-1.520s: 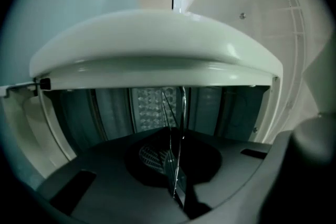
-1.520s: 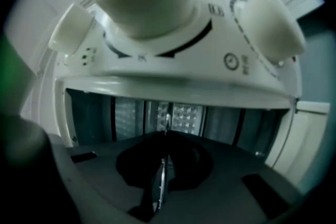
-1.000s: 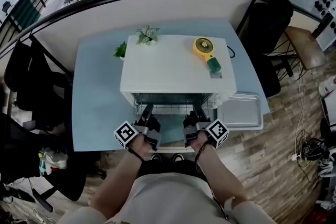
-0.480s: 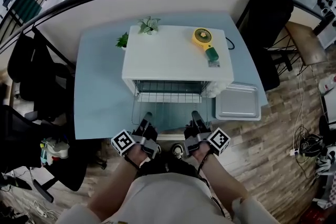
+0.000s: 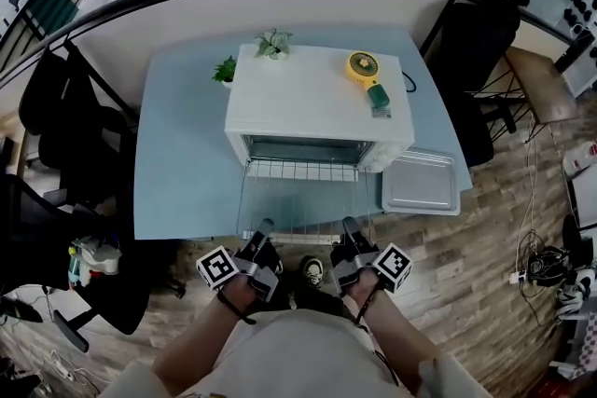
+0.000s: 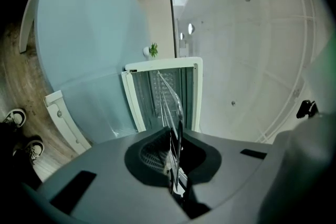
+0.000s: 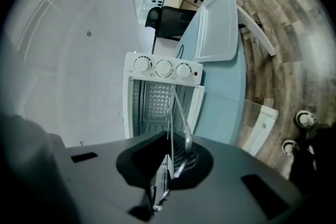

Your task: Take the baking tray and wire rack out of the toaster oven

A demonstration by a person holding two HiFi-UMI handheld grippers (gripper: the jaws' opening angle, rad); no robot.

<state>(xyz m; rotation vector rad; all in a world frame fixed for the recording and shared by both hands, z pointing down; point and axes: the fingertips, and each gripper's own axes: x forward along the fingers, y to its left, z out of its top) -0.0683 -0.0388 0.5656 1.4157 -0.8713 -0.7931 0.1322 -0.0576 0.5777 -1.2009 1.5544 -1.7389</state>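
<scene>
The baking tray (image 5: pixel 422 183) is already out on the counter (image 5: pixel 177 163) beside the toaster oven (image 5: pixel 317 102), and the left hand-held gripper (image 5: pixel 265 226) and right hand-held gripper (image 5: pixel 349 224) are each squeezed tight on the wire rack (image 5: pixel 308 199), which looks almost all the way out.

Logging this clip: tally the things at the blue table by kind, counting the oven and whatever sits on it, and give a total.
Toaster oven: 1
Wire rack: 1
Baking tray: 1
Small plants: 2
Yellow handheld fan: 1
Total: 6
</scene>
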